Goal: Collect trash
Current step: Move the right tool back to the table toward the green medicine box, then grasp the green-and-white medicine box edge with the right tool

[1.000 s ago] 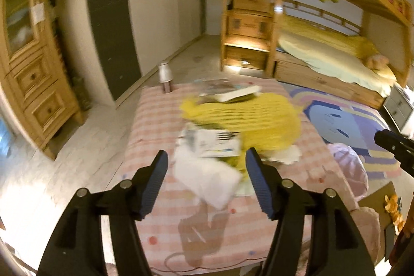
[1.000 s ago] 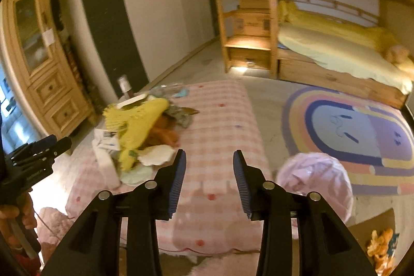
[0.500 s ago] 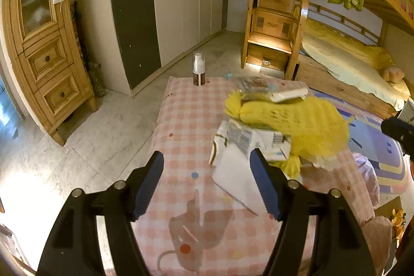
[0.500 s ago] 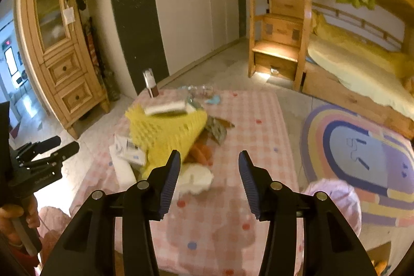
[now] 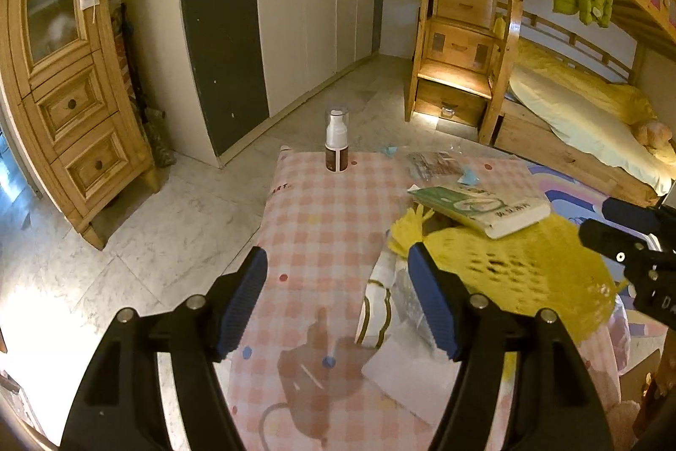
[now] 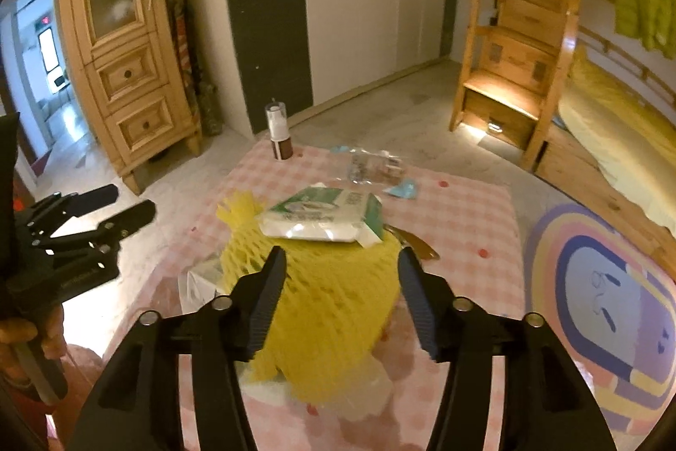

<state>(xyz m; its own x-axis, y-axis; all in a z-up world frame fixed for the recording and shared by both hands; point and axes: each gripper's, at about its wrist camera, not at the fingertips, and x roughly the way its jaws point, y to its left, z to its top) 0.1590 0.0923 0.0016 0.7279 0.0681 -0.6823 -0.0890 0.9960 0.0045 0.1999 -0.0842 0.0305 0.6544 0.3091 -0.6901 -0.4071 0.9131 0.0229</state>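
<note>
Pink-and-white checked tabletop (image 5: 321, 222), seen from its near end; left half bare down to the left edge, marble floor (image 5: 139, 239) open beyond as far as the tall pine cabinet (image 5: 72, 100). Trash piled on the right half: yellow foam fruit netting (image 6: 333, 294) uppermost, a green-and-white soft tissue pack (image 6: 325, 216) lying on its far part, white paper sheets and wrappers (image 5: 405, 370) spilling from beneath toward the near edge. Left claw (image 5: 338, 303) released and empty, poised over bare cloth, its right finger just at the pile's left margin. Right claw (image 6: 340, 294) with jaws opening, netting framed between them, pads not pressing on it. Brown-and-white pump bottle (image 5: 336, 146) upright at the far left corner; clear plastic wrapper (image 6: 374, 165) and blue scraps (image 6: 403, 191) near the far edge. Multicoloured oval rug (image 6: 600, 307) to the right; wooden bunk bed (image 5: 591, 121) with drawer stairs (image 5: 460, 41) farther back.
</note>
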